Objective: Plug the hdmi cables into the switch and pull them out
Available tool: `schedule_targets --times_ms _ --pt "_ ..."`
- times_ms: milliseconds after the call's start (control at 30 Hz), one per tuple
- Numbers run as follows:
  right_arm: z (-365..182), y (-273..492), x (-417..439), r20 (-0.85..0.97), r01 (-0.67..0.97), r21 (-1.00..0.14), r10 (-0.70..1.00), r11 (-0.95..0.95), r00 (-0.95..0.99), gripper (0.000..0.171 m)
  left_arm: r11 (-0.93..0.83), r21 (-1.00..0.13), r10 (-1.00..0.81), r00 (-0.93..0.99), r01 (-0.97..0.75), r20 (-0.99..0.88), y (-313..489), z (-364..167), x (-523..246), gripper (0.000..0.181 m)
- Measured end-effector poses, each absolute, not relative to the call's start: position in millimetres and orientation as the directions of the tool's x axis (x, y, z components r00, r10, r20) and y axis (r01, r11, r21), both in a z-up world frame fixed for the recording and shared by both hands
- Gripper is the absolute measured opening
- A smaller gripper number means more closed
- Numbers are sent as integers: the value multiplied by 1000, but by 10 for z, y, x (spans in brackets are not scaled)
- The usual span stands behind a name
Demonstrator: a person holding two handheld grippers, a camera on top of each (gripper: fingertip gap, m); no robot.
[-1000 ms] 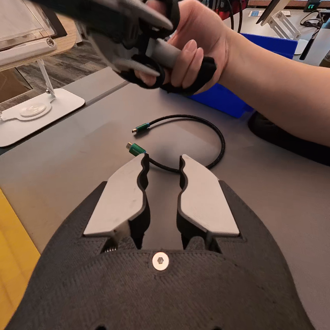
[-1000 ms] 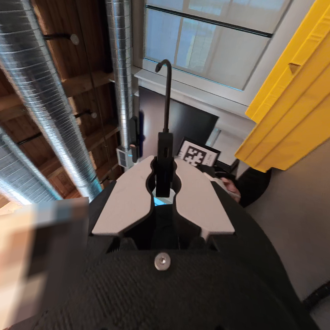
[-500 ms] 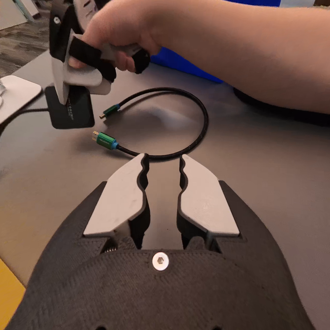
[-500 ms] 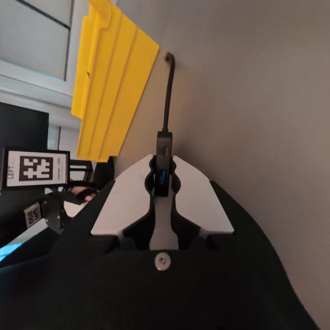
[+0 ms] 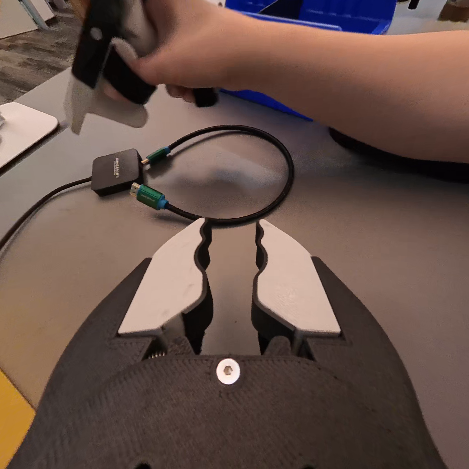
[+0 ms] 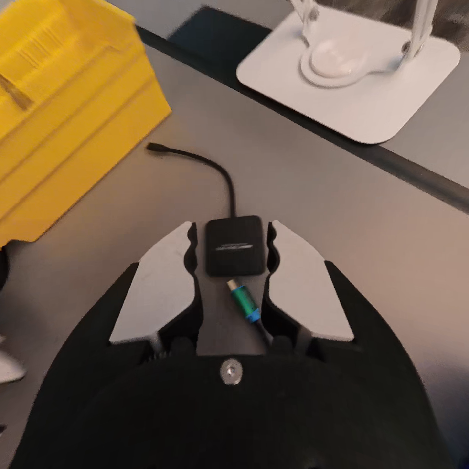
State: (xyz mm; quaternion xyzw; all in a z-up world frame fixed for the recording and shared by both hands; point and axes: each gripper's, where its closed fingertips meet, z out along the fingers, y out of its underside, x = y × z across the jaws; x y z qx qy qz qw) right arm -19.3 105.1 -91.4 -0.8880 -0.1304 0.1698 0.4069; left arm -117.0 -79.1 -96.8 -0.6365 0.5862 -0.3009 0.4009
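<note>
With both the left gripper [image 5: 231,223] and right gripper [image 6: 231,224] released and empty, the flat black square switch [image 5: 115,171] lies unplugged near the grey table's [image 5: 355,253] left edge, so a green-shelled black braided HDMI cable's [image 5: 279,162] plug [image 5: 148,196], just beside it, is judged next to be grasped.

We see switch [image 5: 115,172] flat on table [image 5: 355,253], its own cord [image 5: 38,203] trailing left. Cable [image 5: 266,157] loops on table right of switch, its 2 plugs pointing back at it: near plug [image 5: 149,197] just beside switch's front-right corner, far plug [image 5: 156,157] just beside its right edge; neither inserted. Left gripper [image 5: 230,224] before loop, tips near cable. Right gripper [image 6: 231,225] above switch [image 6: 234,245], 1 plug [image 6: 243,303] between its fingers below. Bin [image 6: 63,114] left of switch, stand base [image 6: 355,83] behind it.
</note>
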Motion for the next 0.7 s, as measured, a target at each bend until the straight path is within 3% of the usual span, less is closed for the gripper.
schedule_targets --times_ms 33,167,267,333,400,533,633,700 --pt "-866 922 -277 -202 83 -776 372 -625 906 53 4 -866 -986 142 -500 -87 -773 -963 -1181 32" --pt "-1160 365 -777 -348 69 -681 405 -729 846 55 -19 -884 -974 209 -467 -89 -656 -882 -1231 29" --pt "-1546 130 -836 -235 192 -612 408 -767 882 56 -55 -897 -960 272 -438 -74 -556 -804 -1290 29" --pt "-1534 116 -917 -190 238 -659 464 -713 865 18 -89 -904 -945 322 -418 -56 -474 -767 -1346 28" --pt "-1495 44 -1031 -249 272 -630 521 -727 817 14 -137 -908 -926 376 -397 -25 -357 -742 -1417 29" --pt "-1001 -69 -1150 -294 246 -759 656 -602 695 12 -252 -928 -903 411 -275 124 -139 -508 -1527 25" --pt "-666 -178 -1176 -280 190 -849 726 -492 628 11 -330 -927 -921 278 -179 274 -167 -210 -1440 35" --pt "-535 -250 -1190 -235 179 -890 757 -420 609 11 -390 -898 -915 194 -202 354 -166 -128 -1363 38"
